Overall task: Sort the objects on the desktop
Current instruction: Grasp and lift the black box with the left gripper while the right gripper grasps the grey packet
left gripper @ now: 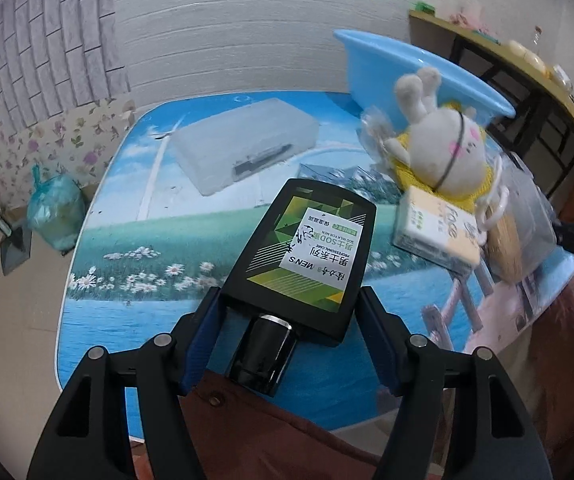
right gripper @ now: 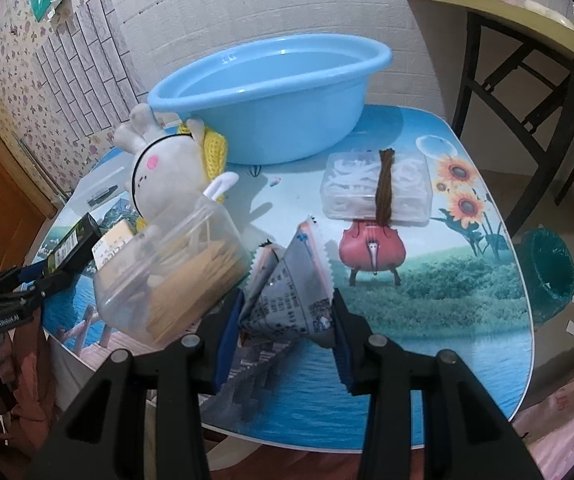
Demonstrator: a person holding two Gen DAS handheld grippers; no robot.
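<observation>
Gripping a black lotion bottle [left gripper: 303,256] in my left gripper [left gripper: 291,320], I see its blue pads pressed against the bottle's two sides near the shoulder, with the dark cap [left gripper: 265,354] pointing back toward the camera at bottom centre. The bottle's green and white label faces up and its base reaches toward the middle of the frame, above the printed table [left gripper: 135,248]. A frosted plastic case [left gripper: 243,146] lies flat on the table in the upper centre of the left view. At right, a plush rabbit [left gripper: 443,148] in a yellow knitted scarf leans over a small tissue pack [left gripper: 435,232], with a blue basin [left gripper: 403,68] behind it.

My right gripper [right gripper: 287,332] is closed on a crinkled snack packet [right gripper: 291,284], its pads squeezing the lower part while the zigzag top edge points up at centre frame. Just left of it stands a clear jar [right gripper: 171,268] of wooden sticks, touching the rabbit behind it. The basin fills the upper centre of the right view. A clear box [right gripper: 375,188] of white clips, with a brown band across it, sits right of centre on the table. The left gripper with the bottle shows at the left edge of the right view, well apart from the packet.
</observation>
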